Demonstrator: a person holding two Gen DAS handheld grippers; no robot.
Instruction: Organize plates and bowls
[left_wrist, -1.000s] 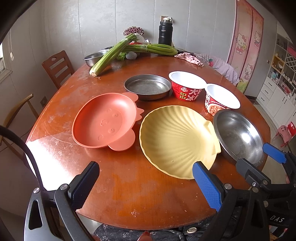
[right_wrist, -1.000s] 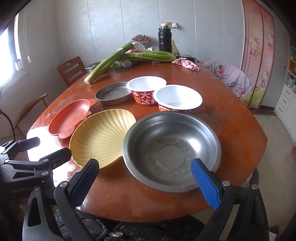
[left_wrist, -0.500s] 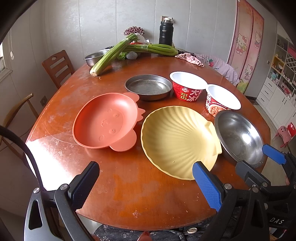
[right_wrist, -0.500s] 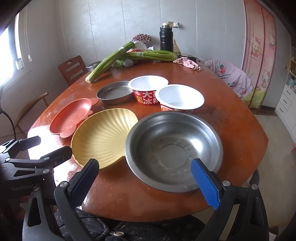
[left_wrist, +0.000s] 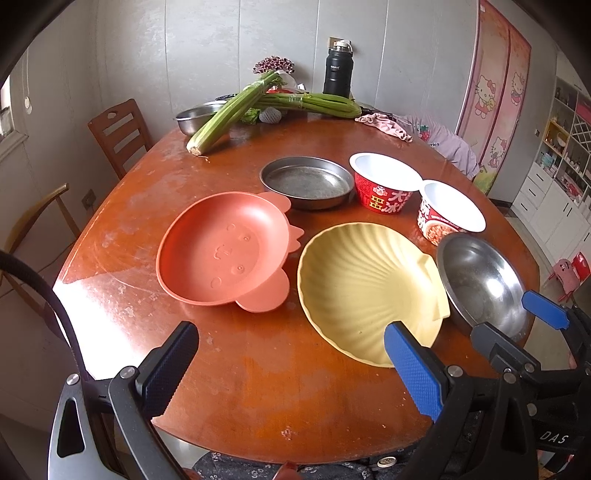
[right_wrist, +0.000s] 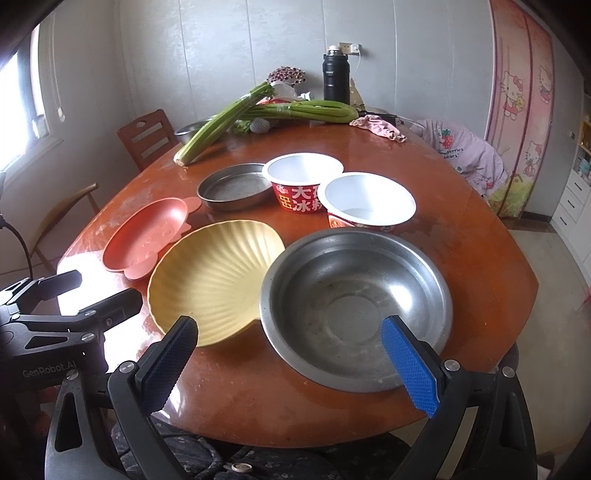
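Edging nearer the steel bowl (right_wrist: 354, 306), right gripper (right_wrist: 291, 354) jaws spread, nothing else moved

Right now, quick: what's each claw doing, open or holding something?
Left claw: open, empty, over the near table edge.
Right claw: open, empty, in front of the steel bowl.

We find bare bench (left_wrist: 258, 369) along the near edge, open to either tool. Beyond it the orange plate (left_wrist: 221, 254), yellow shell plate (left_wrist: 362, 284) and steel bowl (right_wrist: 354, 306) stand nearly edge to edge, barring the way to the steel pan (left_wrist: 308, 181) and two paper bowls (right_wrist: 306, 184). Celery (left_wrist: 229, 110) crowds the far side; the left-hand stretch lies open.
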